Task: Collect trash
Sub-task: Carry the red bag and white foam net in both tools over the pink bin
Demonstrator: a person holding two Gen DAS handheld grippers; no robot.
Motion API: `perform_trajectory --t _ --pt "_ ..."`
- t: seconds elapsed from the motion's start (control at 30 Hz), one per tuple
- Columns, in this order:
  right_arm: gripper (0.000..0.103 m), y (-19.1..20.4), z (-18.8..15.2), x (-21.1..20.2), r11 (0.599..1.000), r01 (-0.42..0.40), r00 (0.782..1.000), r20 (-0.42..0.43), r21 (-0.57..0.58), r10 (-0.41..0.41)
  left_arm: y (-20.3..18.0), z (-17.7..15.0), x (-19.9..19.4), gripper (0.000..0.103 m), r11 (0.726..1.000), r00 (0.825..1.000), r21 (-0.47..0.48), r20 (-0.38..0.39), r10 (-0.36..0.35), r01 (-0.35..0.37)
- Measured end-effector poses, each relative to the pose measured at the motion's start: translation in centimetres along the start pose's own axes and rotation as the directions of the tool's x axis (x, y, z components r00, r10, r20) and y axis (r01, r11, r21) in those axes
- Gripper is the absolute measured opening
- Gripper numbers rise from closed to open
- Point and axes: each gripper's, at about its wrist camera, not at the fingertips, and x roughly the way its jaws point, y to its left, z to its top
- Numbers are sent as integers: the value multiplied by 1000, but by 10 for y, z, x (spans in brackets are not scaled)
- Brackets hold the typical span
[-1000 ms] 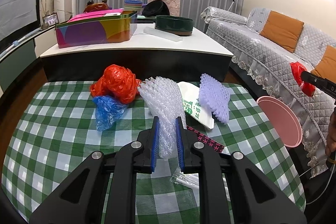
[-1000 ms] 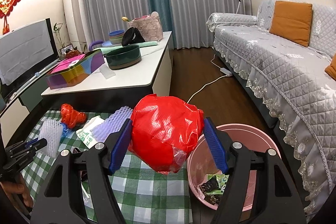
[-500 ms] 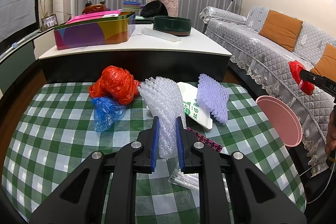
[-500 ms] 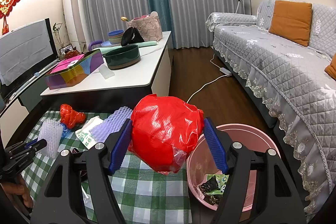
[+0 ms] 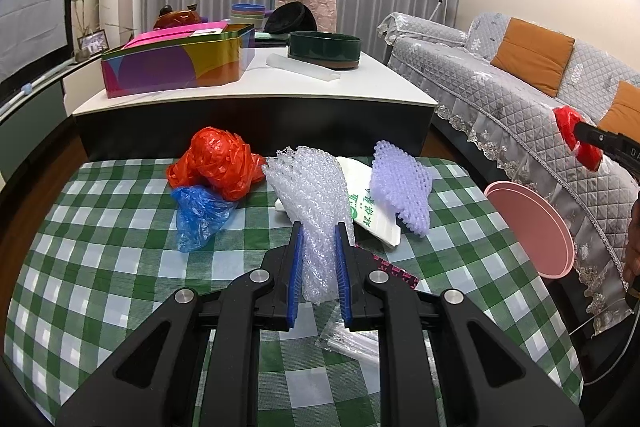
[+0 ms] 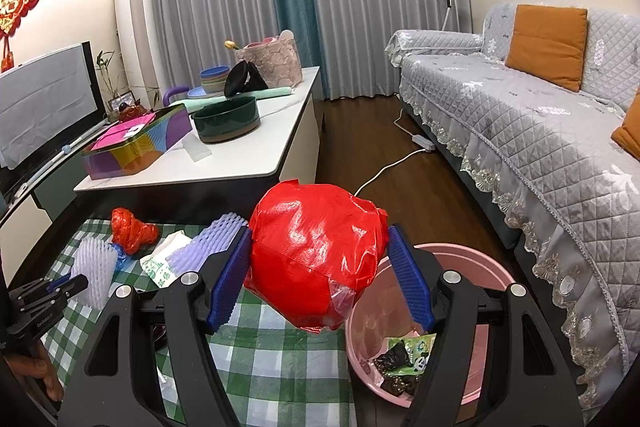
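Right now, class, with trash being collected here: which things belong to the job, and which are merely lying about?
Belong to the job:
red wrapper ball held in right gripper
bubble wrap held in left gripper
pink bin
orange bag
blue bag
purple foam net

Lying about:
colourful tin
dark green bowl
orange cushion

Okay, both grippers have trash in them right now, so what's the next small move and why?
Probably carry the right gripper a little further right over the pink bin and open it. It is clamped on the red plastic ball, which hangs above the table edge beside the bin rather than squarely over it. The left gripper can wait with its bubble wrap.
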Motion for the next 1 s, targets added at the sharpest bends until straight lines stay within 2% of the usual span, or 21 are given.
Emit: perform_trajectory --t 0.33,0.6,1.0 --pt "68 -24 15 -12 999 50 998 30 11 -50 -23 6 -1 15 999 999 26 4 -40 40" --pt "68 -57 20 -17 992 102 994 29 77 -104 -50 14 6 15 995 997 64 2 -74 74" --pt "68 -102 16 -28 974 169 985 17 148 -173 -118 32 21 15 975 984 136 2 -176 174"
